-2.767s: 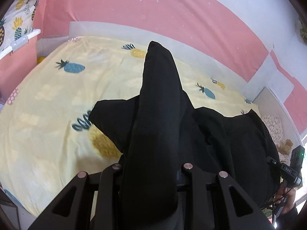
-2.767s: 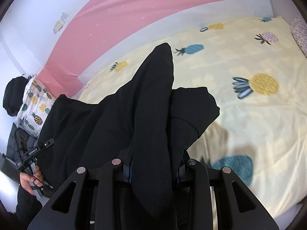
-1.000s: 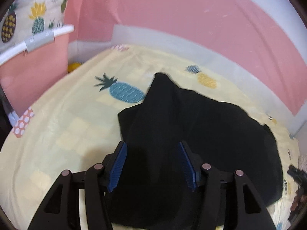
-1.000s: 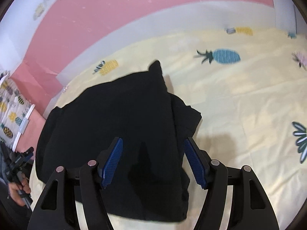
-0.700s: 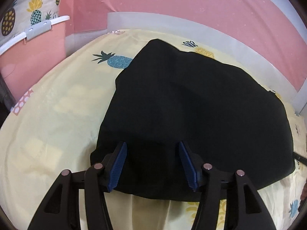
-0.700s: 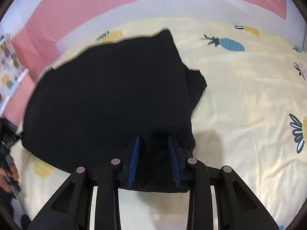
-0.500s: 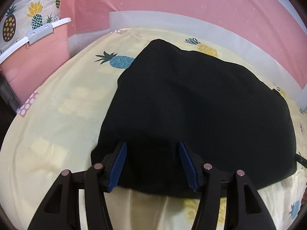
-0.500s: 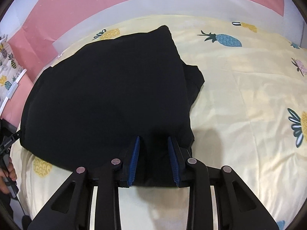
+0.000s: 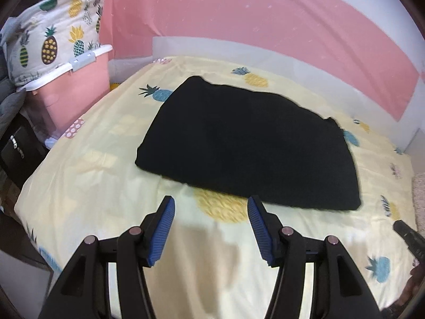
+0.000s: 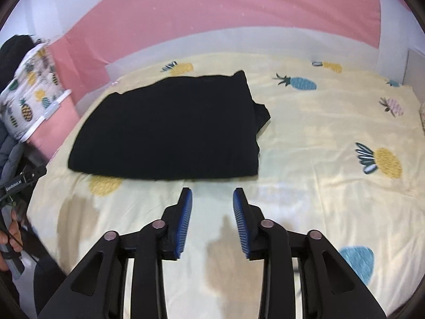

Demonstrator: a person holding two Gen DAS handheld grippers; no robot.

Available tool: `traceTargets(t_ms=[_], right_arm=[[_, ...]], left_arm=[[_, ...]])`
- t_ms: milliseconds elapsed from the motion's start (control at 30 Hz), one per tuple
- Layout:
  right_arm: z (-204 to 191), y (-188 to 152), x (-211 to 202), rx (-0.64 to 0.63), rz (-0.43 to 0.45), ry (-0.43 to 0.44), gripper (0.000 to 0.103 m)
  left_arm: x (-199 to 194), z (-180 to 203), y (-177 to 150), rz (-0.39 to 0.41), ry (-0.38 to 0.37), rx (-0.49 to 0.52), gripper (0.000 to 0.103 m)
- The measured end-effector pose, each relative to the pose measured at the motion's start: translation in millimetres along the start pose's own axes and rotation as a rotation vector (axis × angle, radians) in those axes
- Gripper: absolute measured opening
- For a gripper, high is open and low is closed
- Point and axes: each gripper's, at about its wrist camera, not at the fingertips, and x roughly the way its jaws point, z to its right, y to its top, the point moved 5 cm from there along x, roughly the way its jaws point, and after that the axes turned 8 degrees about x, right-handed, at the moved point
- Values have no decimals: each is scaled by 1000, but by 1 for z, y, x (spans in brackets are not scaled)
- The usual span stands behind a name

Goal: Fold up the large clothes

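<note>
On bed (image 9: pixel 111 186), folded black garment (image 9: pixel 249 143) is lying flat; my left fingers (image 9: pixel 209 207) and right fingers (image 10: pixel 211 195) are hovering apart, empty; right ones just opening slightly.

Pink-and-white wall (image 9: pixel 265 21); pineapple-print bed (image 9: pixel 106 175)

The black garment (image 9: pixel 247 143) lies folded flat on the pineapple-print bedsheet (image 9: pixel 106 180).

My left gripper (image 9: pixel 210 208) points forward and downward, its black arms spread and its blue ribbed pads (image 9: pixel 162 230) wide apart with nothing between them. My right gripper (image 10: pixel 211 203) tilts the same way; its jaws have just been opening slightly, standing narrower and empty. My left hand (image 10: pixel 9 235) shows at that view's edge.
</note>
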Motion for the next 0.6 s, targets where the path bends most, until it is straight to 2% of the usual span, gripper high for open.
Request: traceTargets(t_ms=[100,167,400,600], right_arm=[[-5,-14,-30,-23,31,-1,42],[-8,-23,-48,-39,55,-3,51],[-18,-51,-94,-55,102,-13,51],[-23,-67,-110,-66,116,-22,51]], left_arm=[[-34,17,-11,25,-15,31,60],[-49,27,-18,29,-24,59,60],[-89,49,-45,32,-40,104,60],[-102,63,-68,7,-58,140,60]])
